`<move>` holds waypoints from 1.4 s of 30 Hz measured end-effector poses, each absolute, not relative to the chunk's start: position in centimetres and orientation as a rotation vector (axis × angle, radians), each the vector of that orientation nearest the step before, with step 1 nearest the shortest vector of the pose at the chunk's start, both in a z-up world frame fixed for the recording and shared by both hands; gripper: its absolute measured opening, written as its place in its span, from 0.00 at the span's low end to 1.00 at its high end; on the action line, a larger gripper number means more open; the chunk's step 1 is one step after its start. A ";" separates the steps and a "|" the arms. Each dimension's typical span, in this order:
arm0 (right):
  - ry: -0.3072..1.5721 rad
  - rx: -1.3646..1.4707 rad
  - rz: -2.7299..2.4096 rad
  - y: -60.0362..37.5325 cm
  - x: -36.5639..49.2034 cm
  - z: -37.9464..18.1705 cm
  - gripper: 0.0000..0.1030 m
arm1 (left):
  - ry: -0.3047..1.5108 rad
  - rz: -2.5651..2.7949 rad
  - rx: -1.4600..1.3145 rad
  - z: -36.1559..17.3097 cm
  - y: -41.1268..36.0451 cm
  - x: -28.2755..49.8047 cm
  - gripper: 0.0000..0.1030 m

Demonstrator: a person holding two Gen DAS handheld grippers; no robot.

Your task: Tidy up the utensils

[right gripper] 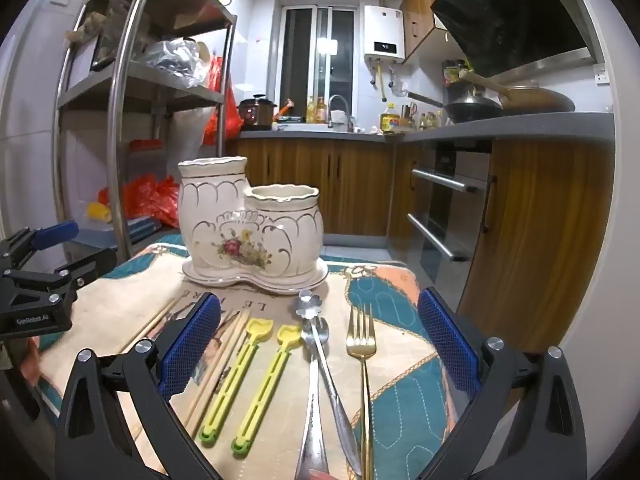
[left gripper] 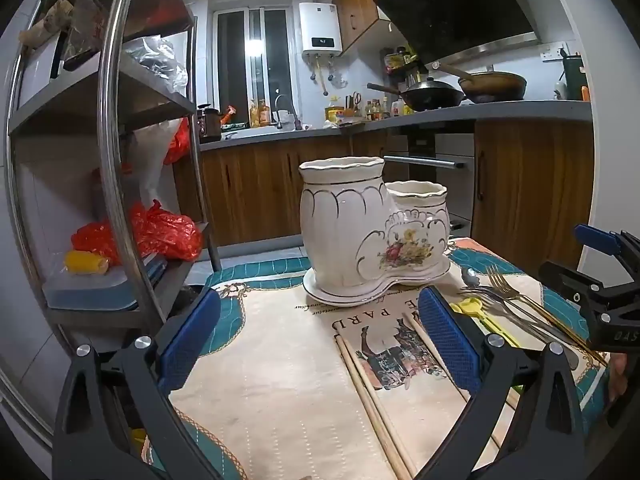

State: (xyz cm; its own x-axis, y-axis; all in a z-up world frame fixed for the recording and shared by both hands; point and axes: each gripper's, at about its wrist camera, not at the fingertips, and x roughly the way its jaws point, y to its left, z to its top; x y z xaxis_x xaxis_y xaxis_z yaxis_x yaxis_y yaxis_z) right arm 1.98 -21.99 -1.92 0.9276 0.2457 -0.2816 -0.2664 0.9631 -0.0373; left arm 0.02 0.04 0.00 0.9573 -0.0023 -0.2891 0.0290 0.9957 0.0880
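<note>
Both grippers, left gripper (left gripper: 320, 344) and right gripper (right gripper: 320, 344), hover with jaws spread and empty above the cloth-covered worktop (right gripper: 400, 392). Chopsticks (left gripper: 372, 396), yellow clips (right gripper: 244, 376), spoons (right gripper: 320, 364) and fork (right gripper: 362, 344) lie flat, handles nearest for easy pickup; the empty two-cup ceramic holder (right gripper: 248, 228) stands upright beyond, mouths open to receive them.

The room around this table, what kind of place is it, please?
Most likely a home kitchen: woks sit on the counter under a range hood, a sink tap stands below the window, and a built-in oven is set among wooden cabinets.
</note>
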 end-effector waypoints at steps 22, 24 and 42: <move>0.285 -0.077 0.262 -21.9 2.1 -2.2 0.95 | 0.297 -0.008 0.082 -0.2 0.4 0.2 0.95; 0.288 -0.077 0.263 -21.8 2.1 -2.2 0.95 | 0.297 -0.006 0.081 -0.2 0.4 0.2 0.95; 0.290 -0.079 0.263 -21.6 2.3 -2.4 0.95 | 0.299 -0.005 0.080 -0.2 0.4 0.2 0.95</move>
State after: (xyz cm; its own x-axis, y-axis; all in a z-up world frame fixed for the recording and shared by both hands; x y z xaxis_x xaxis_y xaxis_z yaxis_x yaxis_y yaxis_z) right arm 2.30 -21.65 -2.38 0.9245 0.2449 -0.2922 -0.2675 0.9628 -0.0394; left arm 0.20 0.40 -0.22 0.9558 0.0068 -0.2940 0.0169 0.9968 0.0781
